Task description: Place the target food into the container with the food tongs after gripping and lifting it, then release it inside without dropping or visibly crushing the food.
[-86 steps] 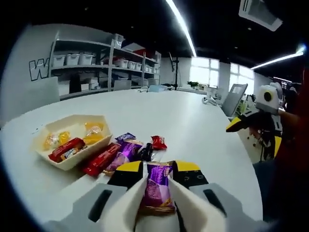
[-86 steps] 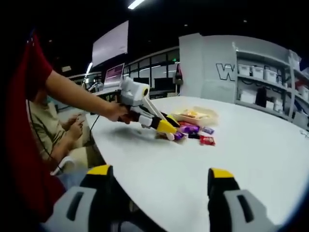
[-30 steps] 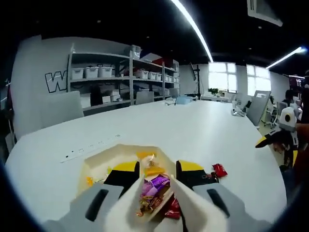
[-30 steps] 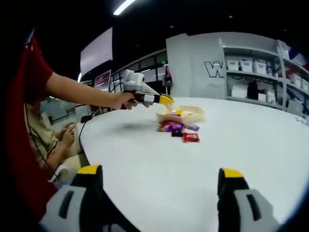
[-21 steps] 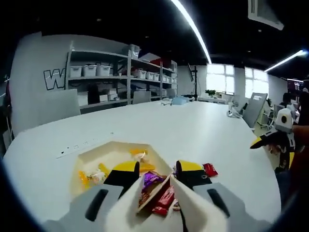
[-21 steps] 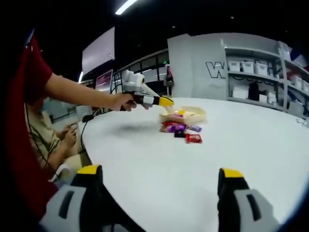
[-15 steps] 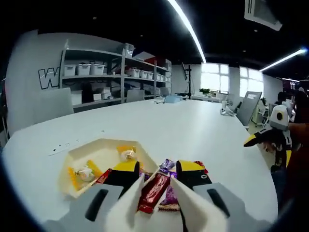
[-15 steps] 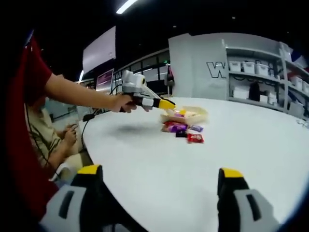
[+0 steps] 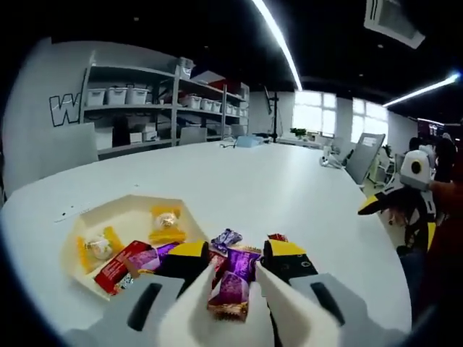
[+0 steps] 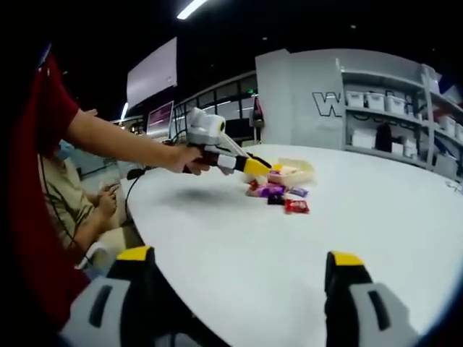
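In the left gripper view my left gripper (image 9: 235, 273) carries white tong blades that flank a purple wrapped candy (image 9: 233, 283) at the near end of a small pile. The blades touch its sides, but how hard they press is unclear. The cream tray (image 9: 130, 211) lies just left, holding yellow candies (image 9: 166, 221), a red bar (image 9: 118, 264) and a purple candy (image 9: 145, 256). In the right gripper view the left gripper (image 10: 258, 168) dips onto the pile beside the tray (image 10: 298, 168). My right gripper (image 10: 239, 300) hangs open over the table's near edge, holding nothing, and appears again as the right gripper (image 9: 405, 195).
Loose candies lie by the tray: a small purple one (image 9: 226, 238) and a red one (image 10: 295, 206). The round white table (image 10: 304, 238) stretches wide. A seated person (image 10: 76, 206) is beyond its left edge. Shelves (image 9: 145, 108) line the far wall.
The left gripper carried a purple candy over the tray, left it there, then drew back to the pile and now flanks another purple candy. The right gripper stayed still and open.
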